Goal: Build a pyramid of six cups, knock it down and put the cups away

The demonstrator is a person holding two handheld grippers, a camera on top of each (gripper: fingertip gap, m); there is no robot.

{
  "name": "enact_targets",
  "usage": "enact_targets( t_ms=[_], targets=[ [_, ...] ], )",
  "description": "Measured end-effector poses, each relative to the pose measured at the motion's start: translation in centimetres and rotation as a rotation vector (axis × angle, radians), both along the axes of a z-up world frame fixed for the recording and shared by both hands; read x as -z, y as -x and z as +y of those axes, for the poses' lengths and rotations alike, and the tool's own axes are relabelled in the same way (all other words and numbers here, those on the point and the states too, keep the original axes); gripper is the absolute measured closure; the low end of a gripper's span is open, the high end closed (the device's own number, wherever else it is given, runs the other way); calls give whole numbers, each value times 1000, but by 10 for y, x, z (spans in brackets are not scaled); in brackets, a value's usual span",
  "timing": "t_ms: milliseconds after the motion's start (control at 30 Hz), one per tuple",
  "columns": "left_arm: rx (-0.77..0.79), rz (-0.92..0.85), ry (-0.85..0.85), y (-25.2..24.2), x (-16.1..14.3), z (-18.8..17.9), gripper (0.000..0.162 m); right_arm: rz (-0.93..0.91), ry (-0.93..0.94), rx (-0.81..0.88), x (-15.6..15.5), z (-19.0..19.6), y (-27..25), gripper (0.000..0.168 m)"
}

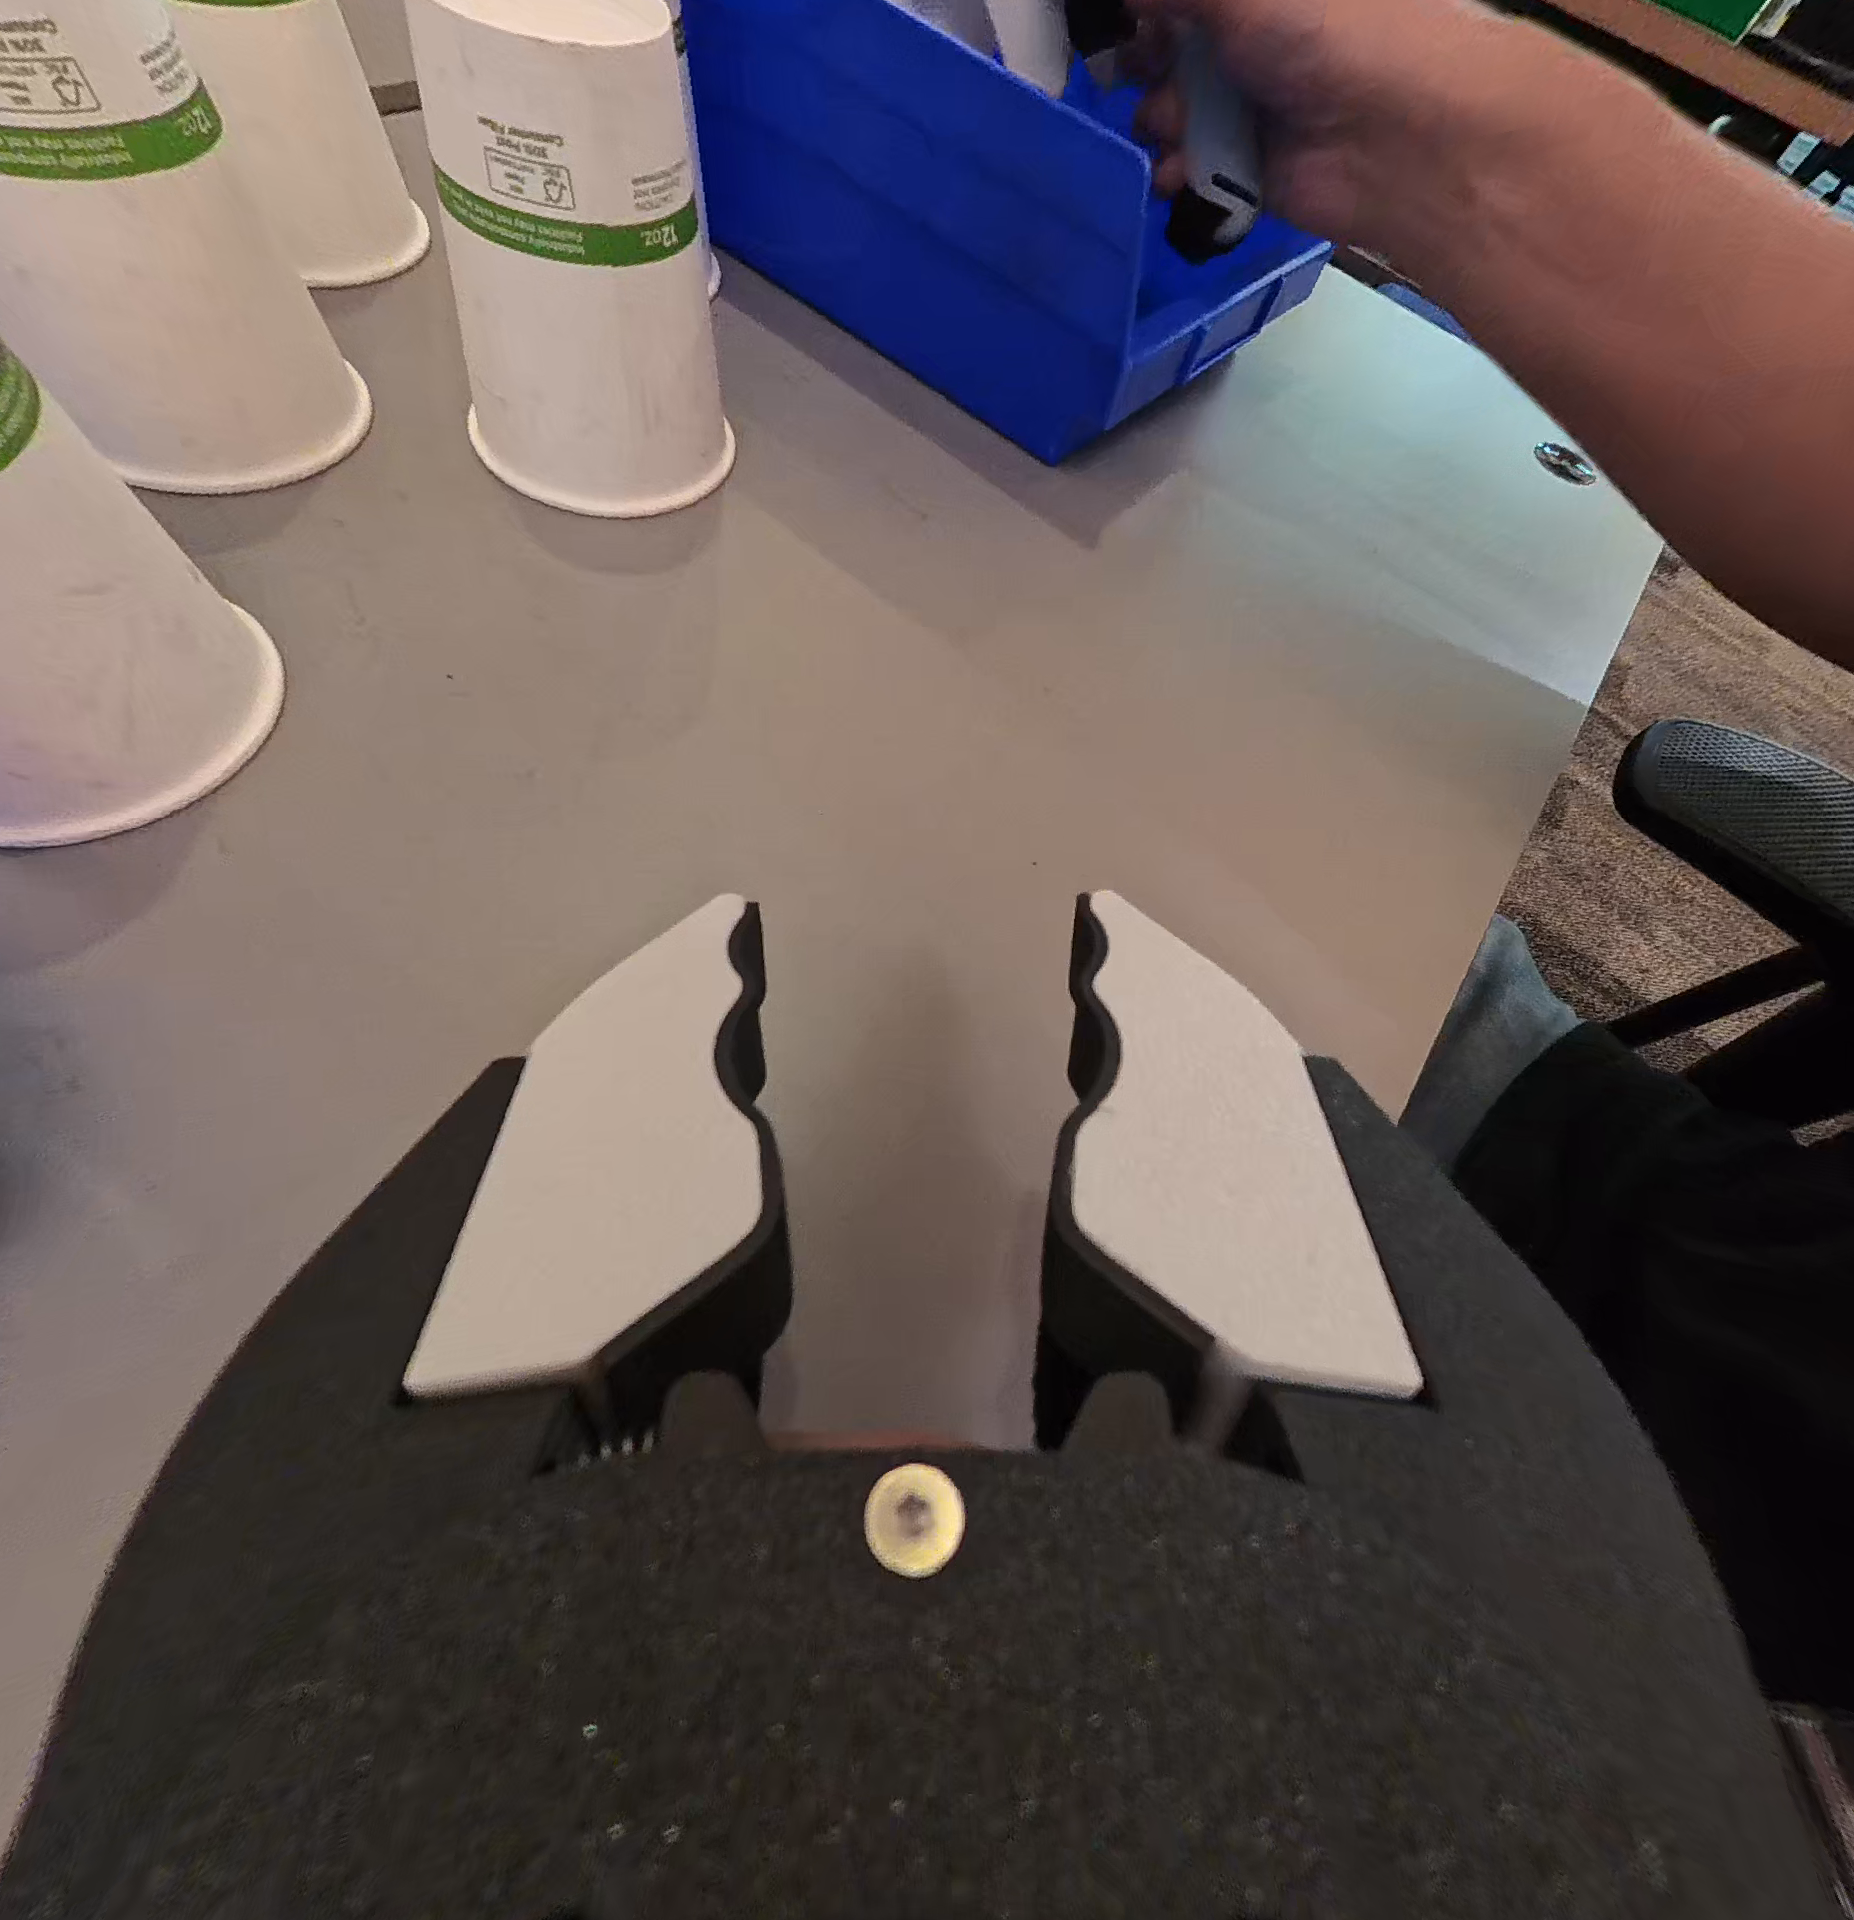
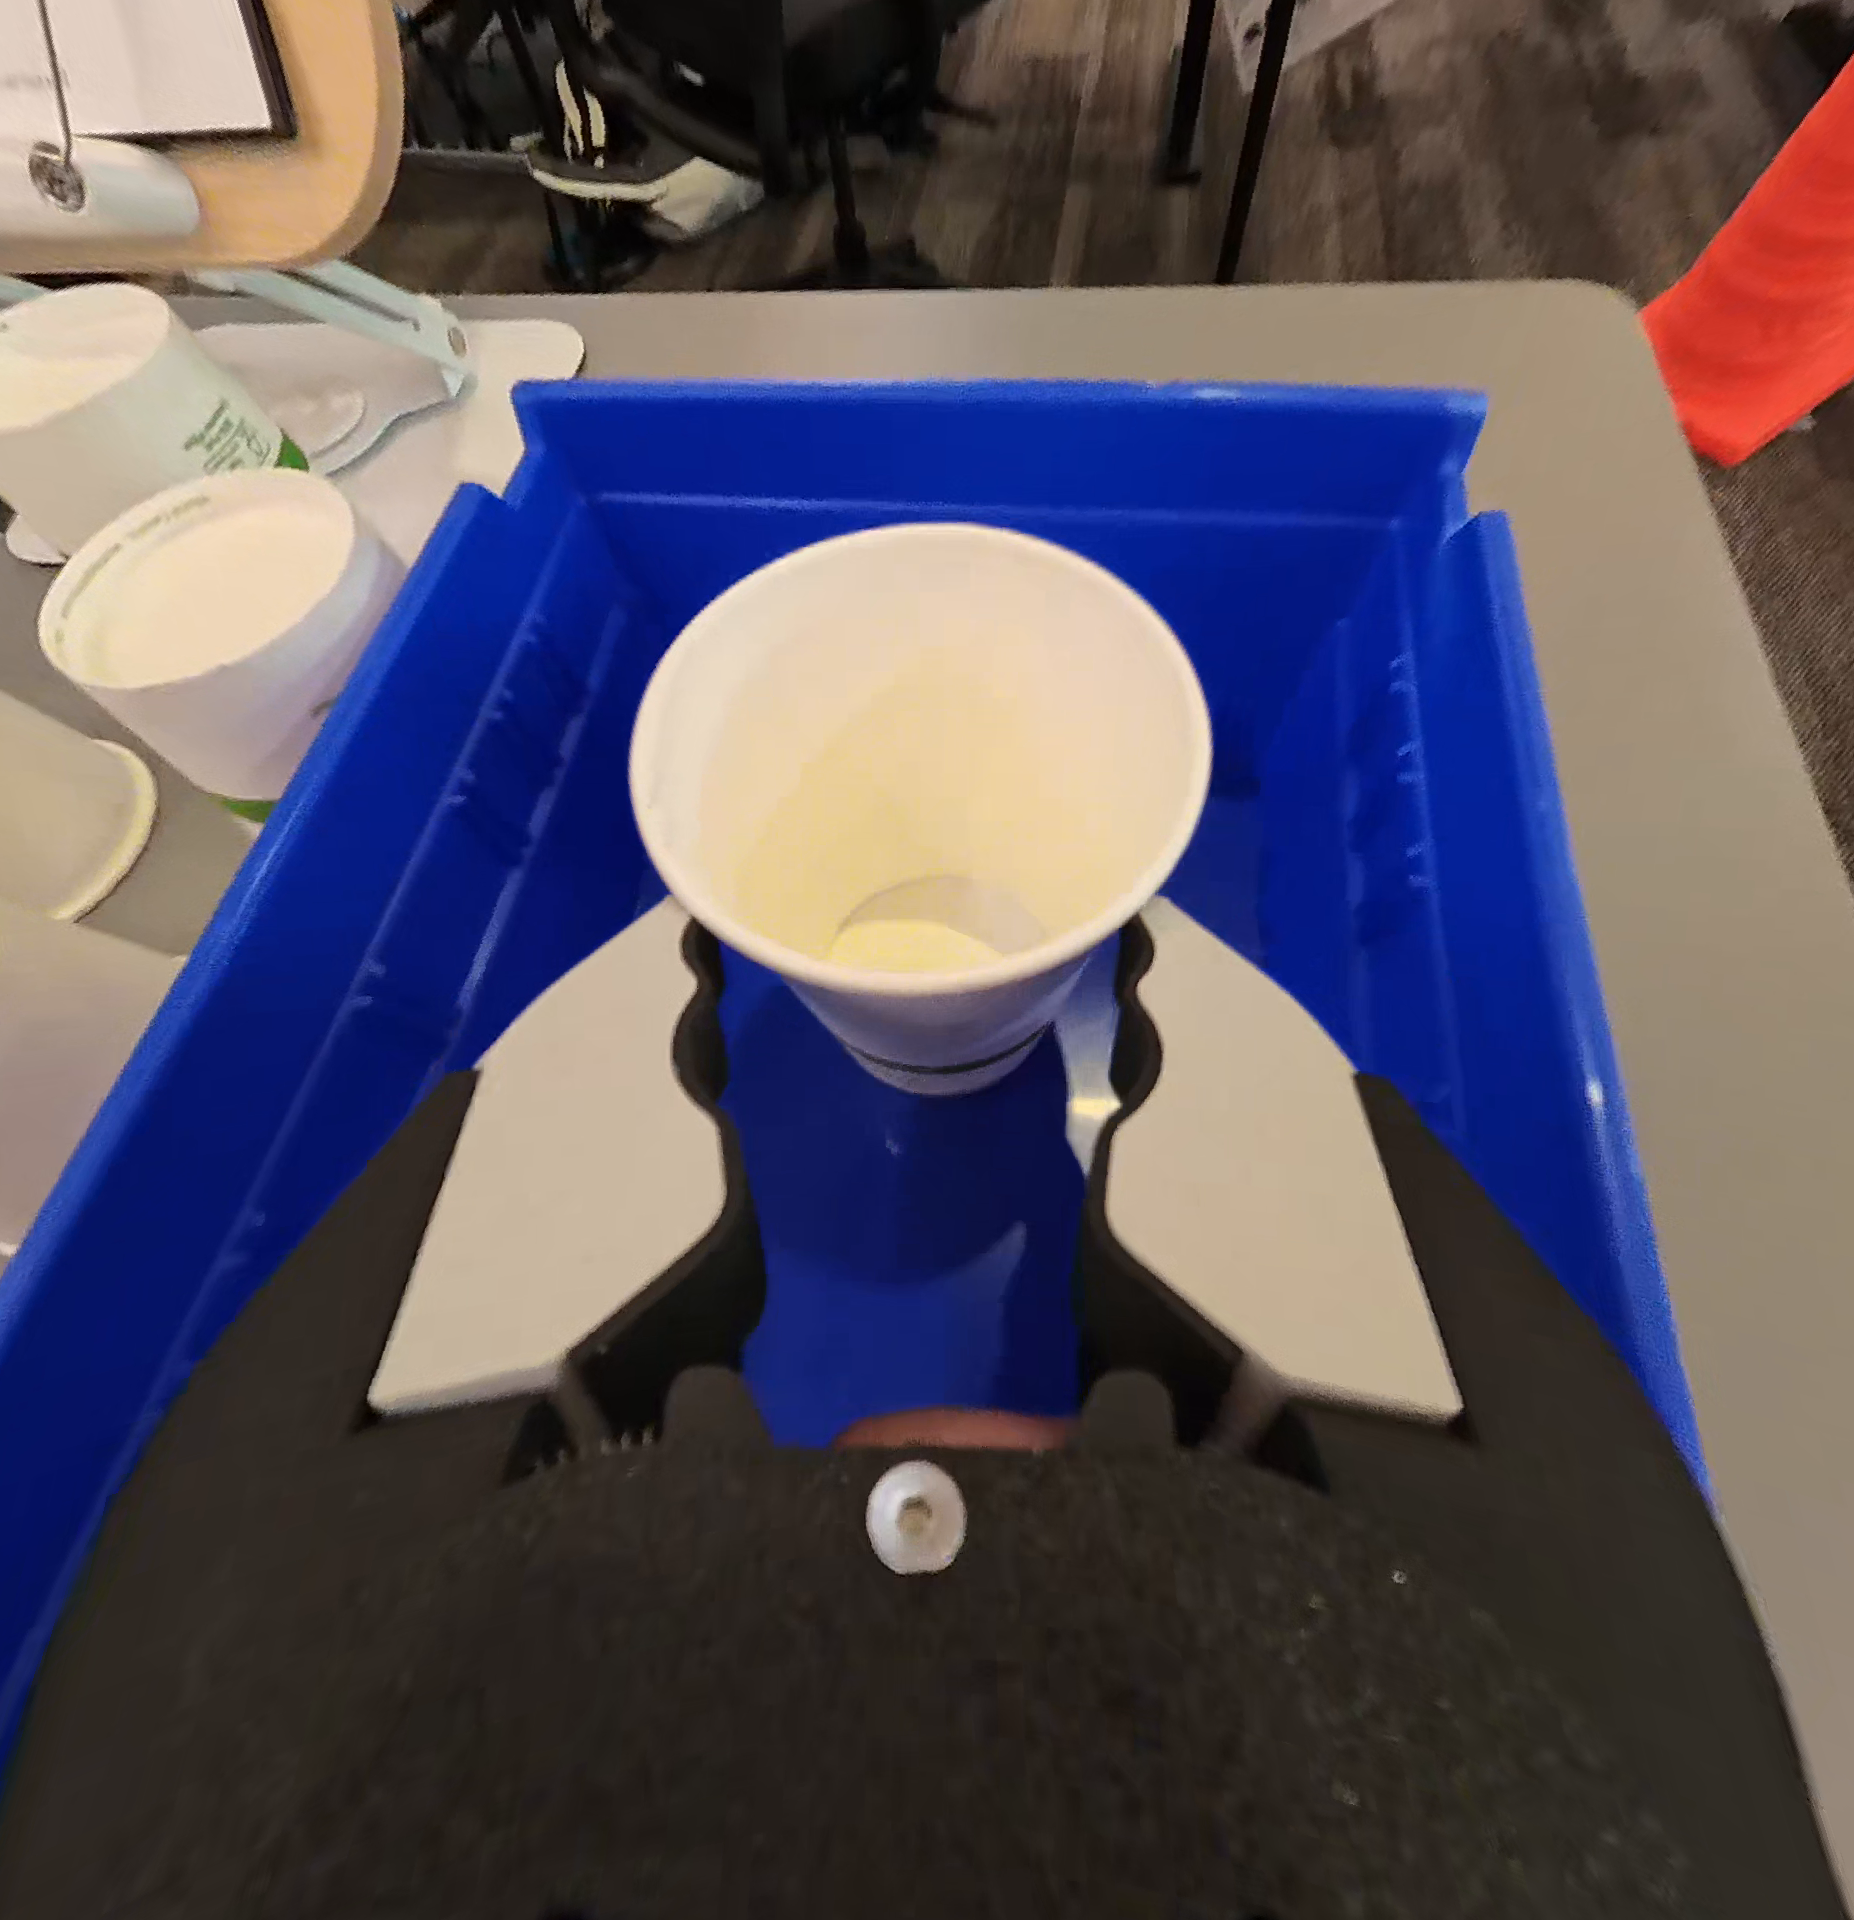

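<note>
Jaws, right gripper (image 2: 918,997): parted around upright paper cup (image 2: 921,769) inside blue bin (image 2: 403,935), contact unclear. Left gripper (image 1: 918,997): jaws apart, empty, above grey tabletop (image 1: 902,675).

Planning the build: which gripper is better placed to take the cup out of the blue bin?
Right. The right gripper is open around the upright cup in the blue bin; the left gripper hovers open over bare table.
</note>
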State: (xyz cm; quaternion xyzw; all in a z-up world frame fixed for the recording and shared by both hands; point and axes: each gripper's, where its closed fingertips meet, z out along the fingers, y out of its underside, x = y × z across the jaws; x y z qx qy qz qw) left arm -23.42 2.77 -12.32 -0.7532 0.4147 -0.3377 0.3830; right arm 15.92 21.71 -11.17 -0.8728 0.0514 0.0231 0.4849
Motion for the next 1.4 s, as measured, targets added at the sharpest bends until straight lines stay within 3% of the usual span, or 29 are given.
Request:
enact_targets(
  t_ms=[167, 267, 400, 467, 533, 667, 900, 1033, 1233, 1300, 1333, 1400],
  targets=[
    [8, 2, 32, -2, 3, -3, 103, 54, 27, -2, 0, -7, 3, 86],
    [15, 9, 44, -1, 6, -4, 102, 46, -26, -18, -18, -24, 14, 85],
    [28, 29, 64, 0, 10, -5, 99, 133, -258, -136, -64, -73, 77, 88],
    [32, 34, 116, 0, 10, -5, 92, 35, -290, -188, -65, -106, 108, 80],
    [14, 19, 156, 3, -1, 3, 83, 14, -339, -224, -67, -134, 138, 84],
    [-11, 68, 77, 23, -47, 49, 81, 158, -306, -477, -42, -179, 227, 84],
    [91, 499, -195, 54, -97, 156, 76, -18, -288, -614, -11, -189, 270, 86],
    [209, 780, -214, 53, -72, 198, 60, -42, -253, -618, 0, -188, 268, 88],
    [313, 1041, -179, 29, -16, 227, 54, 23, -220, -611, 5, -187, 264, 90],
    [342, 1072, -118, 28, -1, 227, 63, 47, -210, -608, 6, -189, 262, 91],
    [362, 1072, -85, 28, 4, 225, 80, 56, -208, -606, 6, -189, 261, 92],
    [338, 1025, -87, 25, -1, 229, 80, 58, -205, -600, 7, -189, 258, 92]
  ],
)
